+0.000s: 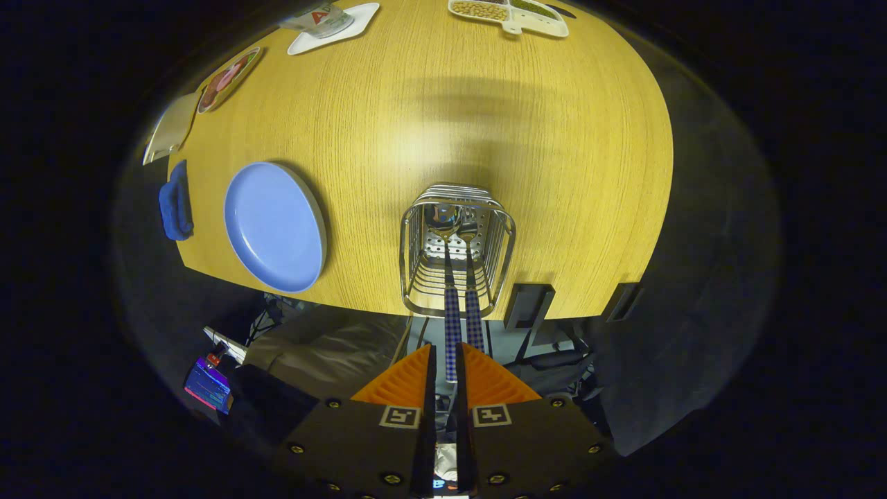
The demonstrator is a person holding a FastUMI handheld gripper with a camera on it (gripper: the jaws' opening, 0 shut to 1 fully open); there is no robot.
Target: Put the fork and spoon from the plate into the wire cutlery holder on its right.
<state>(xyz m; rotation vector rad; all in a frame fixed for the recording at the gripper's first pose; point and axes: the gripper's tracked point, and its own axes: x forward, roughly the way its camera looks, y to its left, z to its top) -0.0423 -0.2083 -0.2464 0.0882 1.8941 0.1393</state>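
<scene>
**Jaws pinching checkered handle over wire holder**

Left to right across the desk [554,138]: a blue cloth [175,202] hangs at the left edge, a silvery flat item [170,128] beyond it, then a flat piece with a picture on it [227,80] further along that edge. Blue plate [275,226] sits near the near edge, left of the holder, nothing on it. White square plate [336,28] with a packet on top at the far left corner. Wire cutlery holder [457,246] stands upright at the near edge, right of the blue plate, well apart from it. Two checkered-handled utensils inside it: one handle [452,326] runs back between the jaws, the other handle [474,319] stands just beside it to the right. A spoon bowl [443,215] shows in the holder's bottom; can't tell the other utensil's head. Gripper [443,374] jaws nearly closed, pinching the left handle's end. White divided tray [509,15] with beans at the far edge, further right.
</scene>
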